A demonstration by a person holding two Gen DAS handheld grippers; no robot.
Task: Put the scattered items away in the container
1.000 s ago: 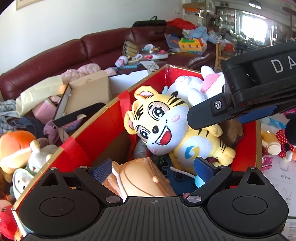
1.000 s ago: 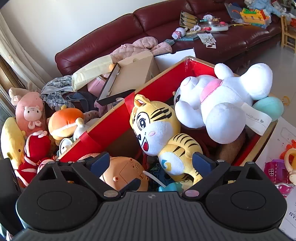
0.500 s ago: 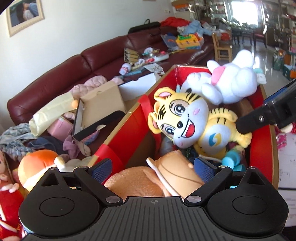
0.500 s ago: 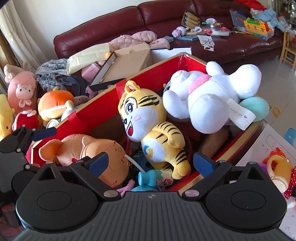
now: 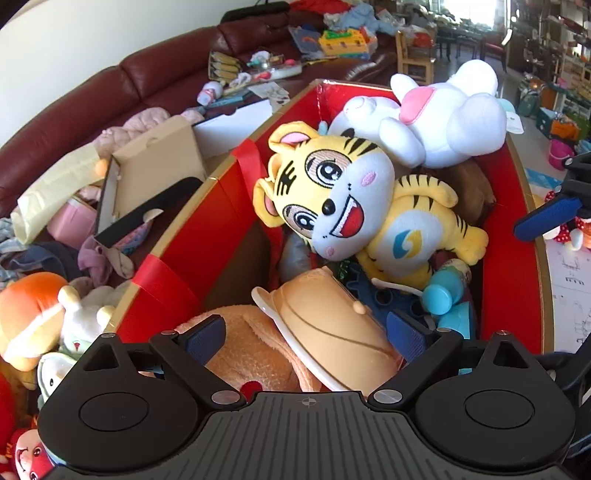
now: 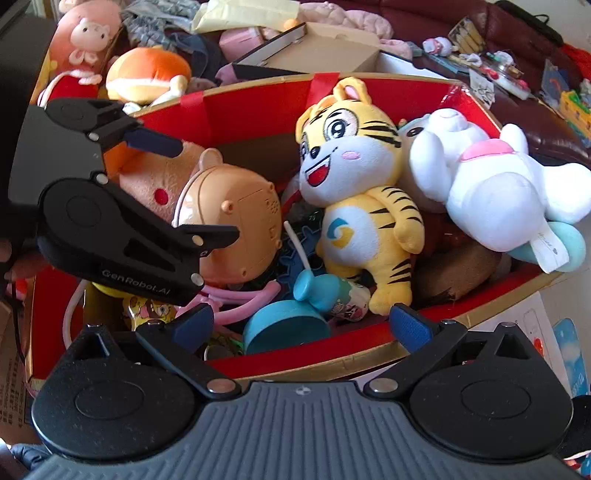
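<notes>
Both my left gripper and right gripper are spread wide, gripping nothing. The red box holds the tiger plush. A maroon sofa runs behind the box.

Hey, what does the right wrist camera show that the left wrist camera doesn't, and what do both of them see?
Only the right wrist view shows the pink pig plush outside the box, the pink tube low inside it, and the whole left gripper, open around the tan toy. Only the left wrist view shows the wooden chair and the shelves beyond. Both show the red box, the tiger plush and the white plush.
</notes>
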